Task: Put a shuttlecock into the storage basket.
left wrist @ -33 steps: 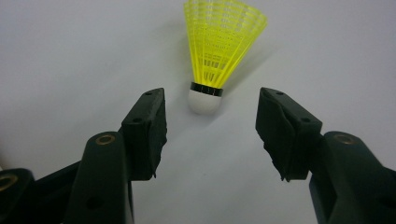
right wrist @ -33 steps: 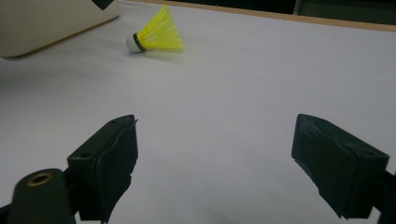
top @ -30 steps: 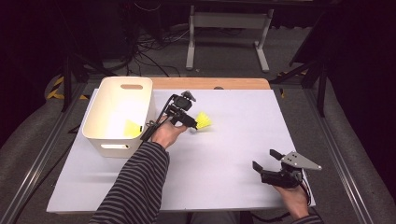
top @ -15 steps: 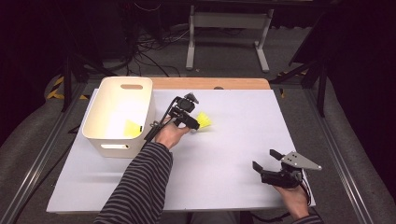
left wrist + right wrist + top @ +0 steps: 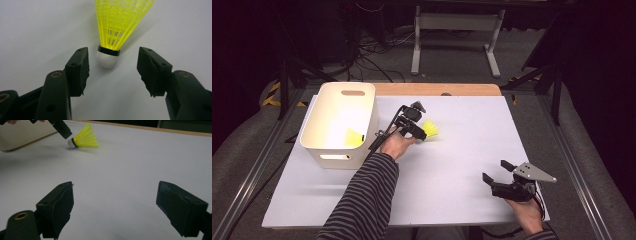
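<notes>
Left claw (image 5: 421, 134) has edged nearer the shuttlecock (image 5: 430, 129).

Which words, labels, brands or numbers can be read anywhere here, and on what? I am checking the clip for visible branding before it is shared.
None can be read.
Yellow shuttlecock: no print on its skirt, black band or white cork.
White bin: plain walls, no label.
Left gripper and right gripper: black jaws bear only screws and holes.
White table: blank.

The left gripper (image 5: 421, 134) reaches the yellow shuttlecock (image 5: 431, 129) beside the white bin (image 5: 324, 150); the right gripper (image 5: 496, 171) rests well apart.
</notes>
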`<state>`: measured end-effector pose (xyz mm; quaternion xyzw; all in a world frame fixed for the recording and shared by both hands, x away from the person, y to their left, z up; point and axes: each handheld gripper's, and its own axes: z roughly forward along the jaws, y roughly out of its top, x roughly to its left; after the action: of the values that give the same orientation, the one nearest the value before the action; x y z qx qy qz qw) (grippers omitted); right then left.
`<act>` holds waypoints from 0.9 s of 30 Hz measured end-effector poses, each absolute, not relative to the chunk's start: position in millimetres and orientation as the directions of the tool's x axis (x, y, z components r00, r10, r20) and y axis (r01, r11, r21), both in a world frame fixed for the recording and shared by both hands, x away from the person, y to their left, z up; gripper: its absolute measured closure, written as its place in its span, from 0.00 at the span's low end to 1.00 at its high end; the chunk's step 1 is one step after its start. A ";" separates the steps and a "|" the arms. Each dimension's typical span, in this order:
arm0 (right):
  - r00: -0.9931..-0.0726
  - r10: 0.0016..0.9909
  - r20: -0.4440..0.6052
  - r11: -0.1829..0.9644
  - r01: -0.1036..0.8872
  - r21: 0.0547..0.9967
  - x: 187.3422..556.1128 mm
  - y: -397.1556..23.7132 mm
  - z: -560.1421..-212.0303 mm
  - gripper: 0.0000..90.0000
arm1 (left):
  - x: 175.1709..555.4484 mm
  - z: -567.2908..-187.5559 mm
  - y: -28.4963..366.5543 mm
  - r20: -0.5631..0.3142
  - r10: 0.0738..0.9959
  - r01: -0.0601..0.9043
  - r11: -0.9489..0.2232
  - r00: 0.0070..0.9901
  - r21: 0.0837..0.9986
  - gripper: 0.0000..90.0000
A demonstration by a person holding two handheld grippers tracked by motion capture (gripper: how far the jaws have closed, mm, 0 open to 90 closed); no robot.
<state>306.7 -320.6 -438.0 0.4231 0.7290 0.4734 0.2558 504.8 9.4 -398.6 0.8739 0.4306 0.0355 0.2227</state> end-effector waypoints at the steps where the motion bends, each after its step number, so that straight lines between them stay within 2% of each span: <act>1: -0.511 0.859 0.028 0.194 0.375 0.907 306.7 -320.6 -438.0 0.16 | 505.3 -399.5 9.2 -0.129 0.767 0.736 -0.534 0.629 0.416 0.49; 27: -0.511 0.859 0.031 0.192 0.378 0.906 306.6 -320.7 -438.1 0.16 | 511.7 -418.7 -0.1 -0.116 0.762 0.737 -0.558 0.637 0.381 0.52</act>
<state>306.6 -320.7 -438.1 0.4243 0.7288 0.4734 0.2543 511.7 -0.1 -418.7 0.8821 0.4249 0.0309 0.2011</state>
